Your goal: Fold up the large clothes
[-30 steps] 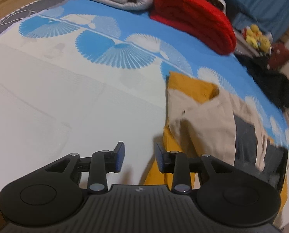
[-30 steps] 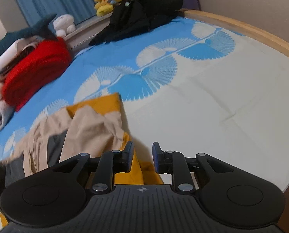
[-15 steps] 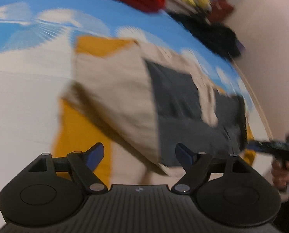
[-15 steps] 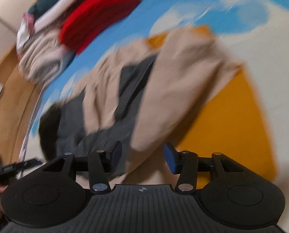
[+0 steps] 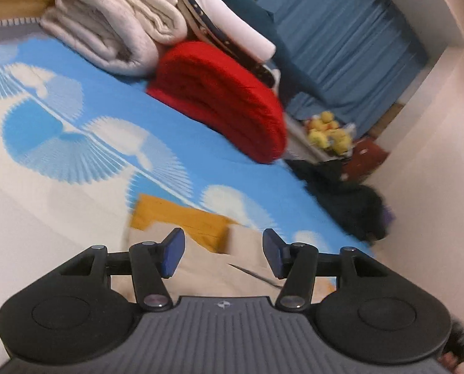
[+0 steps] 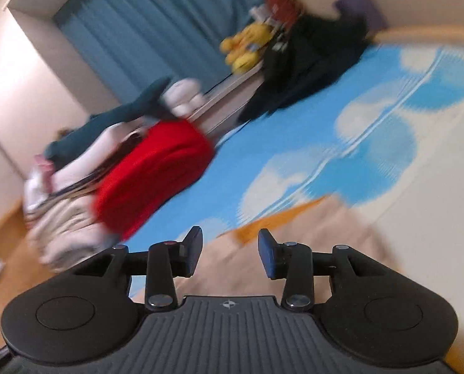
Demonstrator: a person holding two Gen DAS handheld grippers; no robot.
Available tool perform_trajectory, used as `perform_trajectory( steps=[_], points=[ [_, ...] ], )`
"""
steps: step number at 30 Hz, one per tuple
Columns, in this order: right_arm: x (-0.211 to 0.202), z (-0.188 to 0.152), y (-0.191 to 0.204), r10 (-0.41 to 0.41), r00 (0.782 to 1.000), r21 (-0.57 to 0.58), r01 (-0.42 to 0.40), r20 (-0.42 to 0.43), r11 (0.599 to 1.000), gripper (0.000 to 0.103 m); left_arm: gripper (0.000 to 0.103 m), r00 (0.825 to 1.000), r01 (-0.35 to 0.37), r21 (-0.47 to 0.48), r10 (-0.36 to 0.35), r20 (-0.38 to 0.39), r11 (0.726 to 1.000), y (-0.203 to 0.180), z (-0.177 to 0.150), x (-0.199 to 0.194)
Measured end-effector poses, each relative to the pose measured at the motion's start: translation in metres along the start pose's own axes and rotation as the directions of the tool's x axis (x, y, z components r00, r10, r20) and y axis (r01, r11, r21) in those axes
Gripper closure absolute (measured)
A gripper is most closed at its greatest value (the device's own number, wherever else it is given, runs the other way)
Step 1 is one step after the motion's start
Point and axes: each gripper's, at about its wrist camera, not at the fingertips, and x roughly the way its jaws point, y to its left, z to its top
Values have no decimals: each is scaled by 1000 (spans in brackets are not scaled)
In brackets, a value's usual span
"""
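- Right below both sets of tongs lies the garment (image 5: 207, 268), a beige piece with a mustard-yellow part (image 5: 182, 218) showing at its far edge; it rests on the bed sheet (image 5: 76, 143), near the front edge of both views.
- In the right wrist view the same garment (image 6: 325, 240) looks blurred, with the yellow edge (image 6: 272, 218) toward the blue part of the sheet (image 6: 372, 143).
- Left gripper (image 5: 222, 255): its jaws stand apart and have just been closing somewhat; beige cloth shows in the gap behind them, but the blue pads (image 5: 172, 251) do not press on it.
- Right gripper (image 6: 229, 255): its jaws also stand apart and have just been closing a little; cloth shows behind the gap, nothing is pinched.
- Beyond the garment, the sheet carries white and blue fan shapes on a bright blue ground.
- Farther back sits a folded red blanket (image 5: 222, 103), and beside it a rolled cream blanket (image 5: 113, 28) with more folded items stacked above.
- A heap of dark clothes (image 5: 347, 202) lies at the far corner of the bed, near yellow plush toys (image 5: 325, 134).
- Blue curtains (image 5: 341, 40) hang behind everything.
- Wooden floor (image 6: 4, 243) shows at the left of the right wrist view.
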Motion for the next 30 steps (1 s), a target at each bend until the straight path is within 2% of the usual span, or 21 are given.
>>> perform_trajectory(
  steps=[2, 3, 5, 8, 12, 16, 17, 18, 19, 20, 21, 24, 27, 30],
  points=[
    [3, 7, -9, -66, 998, -26, 66, 15, 997, 60, 40, 999, -53, 34, 53, 2, 998, 4, 2, 2],
    [6, 9, -16, -97, 995, -34, 97, -1, 995, 58, 33, 996, -90, 48, 90, -11, 995, 8, 4, 5],
    [15, 12, -32, -179, 982, -95, 172, -63, 980, 53, 30, 982, -174, 94, 180, -57, 980, 20, 6, 14],
    [37, 4, -46, -306, 936, -220, 267, -171, 938, 53, 29, 959, -233, 169, 256, -125, 958, 26, 1, 31],
    [54, -7, -59, -338, 902, -297, 256, -267, 920, 53, 27, 948, -224, 225, 266, -175, 948, 35, -6, 51],
    [71, -17, -52, -357, 891, -361, 247, -281, 899, 53, 29, 934, -228, 247, 283, -217, 942, 46, -11, 77],
    [73, -18, -50, -366, 889, -376, 251, -276, 892, 58, 34, 933, -225, 246, 281, -224, 943, 49, -13, 82],
    [76, -17, -49, -361, 890, -379, 244, -277, 892, 74, 49, 933, -216, 243, 273, -234, 946, 53, -13, 86],
    [76, -16, -50, -357, 893, -378, 240, -276, 894, 83, 60, 934, -206, 239, 264, -242, 949, 55, -13, 89],
    [76, -14, -49, -358, 894, -377, 245, -268, 893, 98, 93, 936, -183, 233, 242, -257, 955, 56, -13, 90],
    [75, -12, -48, -351, 900, -372, 242, -258, 896, 101, 100, 939, -153, 231, 214, -268, 961, 58, -11, 92],
    [77, -1, -46, -324, 919, -363, 230, -225, 903, 103, 102, 960, -122, 272, 183, -210, 954, 53, -1, 88],
    [78, 12, -44, -306, 935, -323, 238, -181, 916, 103, 102, 976, -121, 243, 161, -148, 962, 52, 13, 84],
    [77, 25, -41, -284, 953, -299, 242, -107, 923, 103, 102, 990, -119, 235, 132, -40, 965, 45, 27, 74]
  ],
)
